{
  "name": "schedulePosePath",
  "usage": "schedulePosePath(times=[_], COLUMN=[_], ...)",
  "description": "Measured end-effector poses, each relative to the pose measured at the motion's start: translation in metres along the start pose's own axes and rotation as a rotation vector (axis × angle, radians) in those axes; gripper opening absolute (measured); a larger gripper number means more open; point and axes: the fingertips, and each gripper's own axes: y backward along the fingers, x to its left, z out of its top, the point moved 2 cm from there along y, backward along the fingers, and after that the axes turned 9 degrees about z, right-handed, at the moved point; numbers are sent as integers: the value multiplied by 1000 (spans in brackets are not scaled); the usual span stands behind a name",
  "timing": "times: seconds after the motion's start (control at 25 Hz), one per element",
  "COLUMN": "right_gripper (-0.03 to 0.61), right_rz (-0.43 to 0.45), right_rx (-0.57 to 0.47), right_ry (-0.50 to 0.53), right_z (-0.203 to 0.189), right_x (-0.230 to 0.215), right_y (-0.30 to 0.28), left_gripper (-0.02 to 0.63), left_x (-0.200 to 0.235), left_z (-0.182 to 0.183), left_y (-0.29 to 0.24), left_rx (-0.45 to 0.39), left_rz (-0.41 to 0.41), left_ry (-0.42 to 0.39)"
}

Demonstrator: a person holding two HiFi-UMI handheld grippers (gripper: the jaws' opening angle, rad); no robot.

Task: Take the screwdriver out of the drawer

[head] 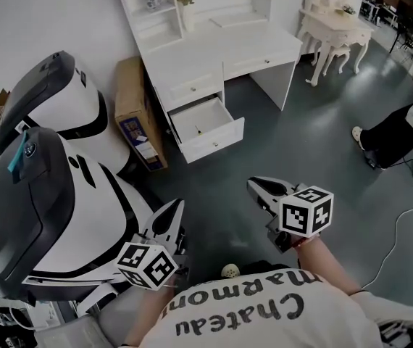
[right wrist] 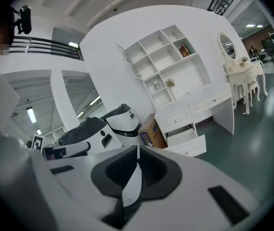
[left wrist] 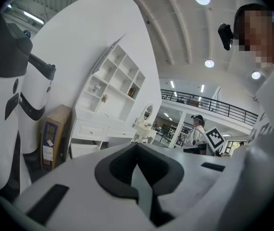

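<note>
The white desk point(head: 214, 49) stands at the far wall with its lower drawer point(head: 208, 127) pulled open. A small dark item lies inside the drawer, too small to identify. Both grippers hang well short of the desk, over the grey floor. My left gripper point(head: 176, 209) is shut with nothing in it, and so is my right gripper point(head: 254, 186). In the left gripper view the left gripper point(left wrist: 137, 146) has its jaws meeting, with the drawer point(left wrist: 81, 149) far off to the left. The right gripper point(right wrist: 138, 149) points toward the open drawer point(right wrist: 187, 139).
A cardboard box point(head: 135, 111) leans at the desk's left side. Large white-and-black machine shells point(head: 54, 194) fill the left. A white dressing table point(head: 333, 31) stands at the back right. A person's legs point(head: 398, 129) and a floor cable point(head: 402, 223) are on the right.
</note>
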Motion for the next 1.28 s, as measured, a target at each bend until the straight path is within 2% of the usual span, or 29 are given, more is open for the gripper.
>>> schedulePosePath(times=[0.24,0.48,0.84,1.04,1.28], right_gripper=[37,37,37,37,37], right_rz=[-41,-35,65,99,150], right_rx=[57,45,75,56,56], right_ry=[-25,-49,4,42,70], right_z=[-14,4,84,138,177], right_x=[-18,-47,-102,-133,-161], right_y=[-14,-31,-87,-108,-122], left_gripper=[23,23,23,23,23], left_x=[9,11,25,28,27], left_z=[-22,-13,36,62,85], left_y=[-16,-43,-109,-151,-191], left_rx=[56,53,-34,-82,-147], left_rz=[3,17,120,155,206], left_ry=[55,47,70,71,72])
